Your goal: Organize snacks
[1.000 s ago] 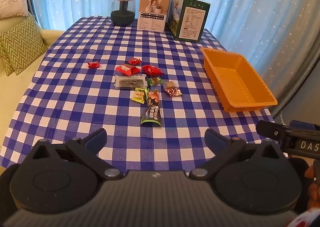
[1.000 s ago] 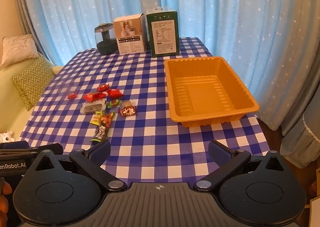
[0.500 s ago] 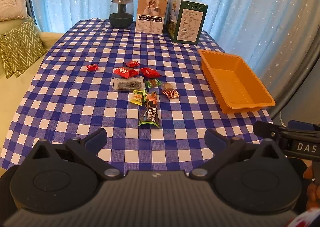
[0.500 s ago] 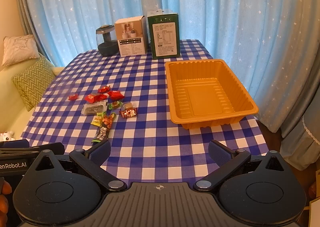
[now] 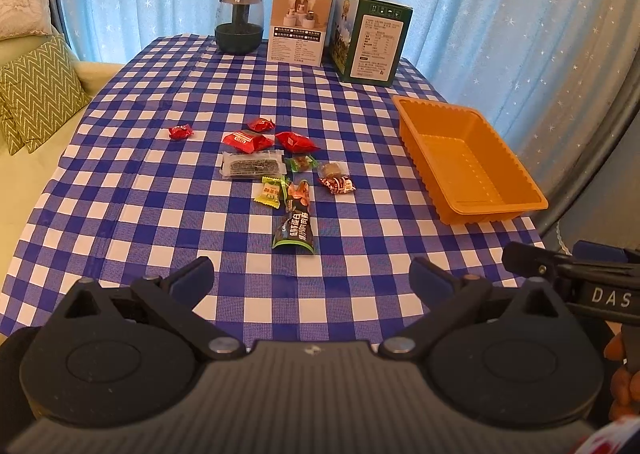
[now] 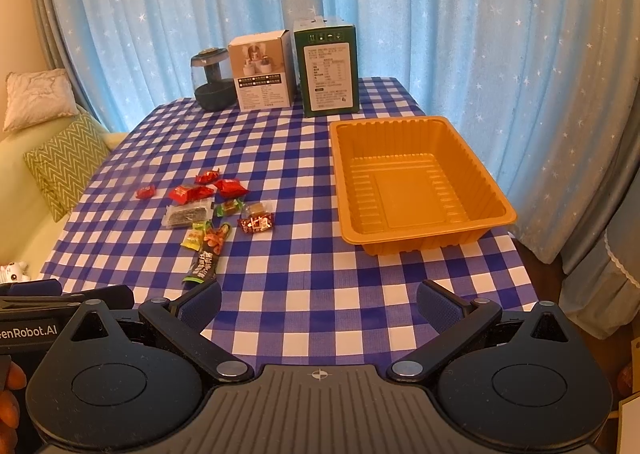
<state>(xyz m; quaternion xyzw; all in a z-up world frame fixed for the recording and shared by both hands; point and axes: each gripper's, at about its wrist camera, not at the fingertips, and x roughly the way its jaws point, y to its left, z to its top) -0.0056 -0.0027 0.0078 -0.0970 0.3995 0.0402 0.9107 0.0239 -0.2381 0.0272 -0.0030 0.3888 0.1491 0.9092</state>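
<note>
On the near edge of the checked tablecloth, both tools hang back with nothing in them: the left gripper has its blue pads spread wide, and the right gripper is spread just as wide, each above bare cloth.

Loose snacks lie in a cluster at mid-table, none of them yet in the orange tray, which sits empty toward the right side, well apart from the pile. Nearest the left gripper is a long dark snack bar, lying roughly lengthwise toward the camera. Just beyond it are a yellow-green candy, a flat grey packet, a red-and-white candy, several red wrappers and one red candy off to the left by itself.

Judging by this, the sorting has not begun; the step in hand is the approach to a first pick. The snack bar looks the easiest start: the left gripper would need to go forward and down, pads astride its narrow width, close, then carry it across to the tray. Flat wrappers may slip, so a low, square grip matters.
</note>
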